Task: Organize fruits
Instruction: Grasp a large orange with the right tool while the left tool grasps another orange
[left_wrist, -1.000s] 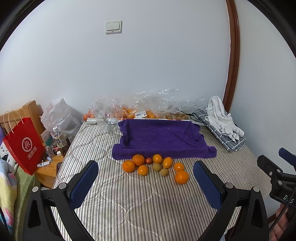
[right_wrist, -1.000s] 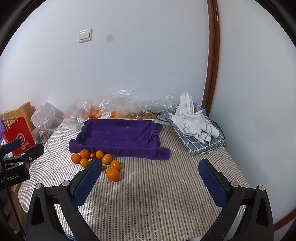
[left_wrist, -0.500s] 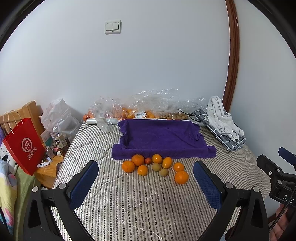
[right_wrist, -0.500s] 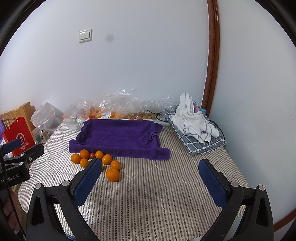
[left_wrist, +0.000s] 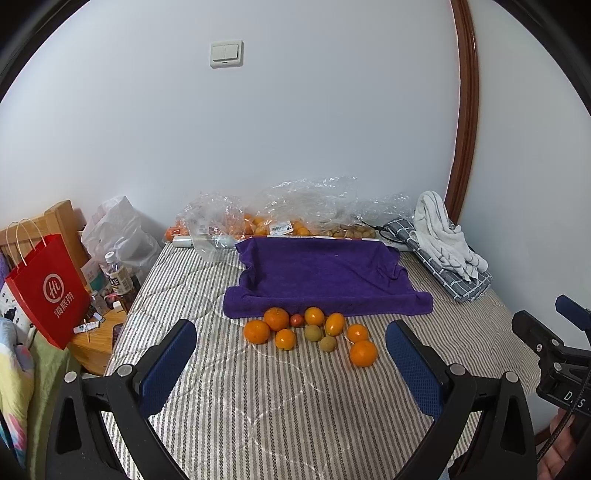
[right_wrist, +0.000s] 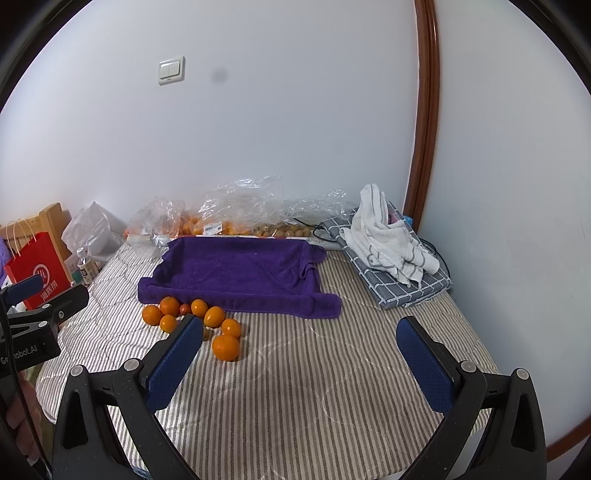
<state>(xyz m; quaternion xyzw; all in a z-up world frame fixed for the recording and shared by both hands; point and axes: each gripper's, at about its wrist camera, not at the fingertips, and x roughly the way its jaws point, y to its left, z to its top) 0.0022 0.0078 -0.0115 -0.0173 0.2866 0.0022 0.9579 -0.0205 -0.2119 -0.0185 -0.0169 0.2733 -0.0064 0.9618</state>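
Nothing moved since earlier frames. Left gripper (left_wrist: 290, 363), right gripper (right_wrist: 299, 360) wide open, empty. Approach big round orange fruit (left_wrist: 363, 353) at 12 o'clock, straddle squarely, squeeze gently.

- We are reading white Chinese characters under a round white logo on the red paper bag (left_wrist: 50, 291); the characters look like 海底捞.
- We are making out "D.S" in white on the black body of the right gripper (left_wrist: 565, 373), cut off at the frame edge in the left wrist view.
- We are seeing "robot.AI" on the body of the left gripper (right_wrist: 35, 332) (the opening letters are partly hidden).
- We are noticing a white barcode sticker (left_wrist: 281, 229) on the plastic fruit bag (left_wrist: 306, 206); its print is too small to read.
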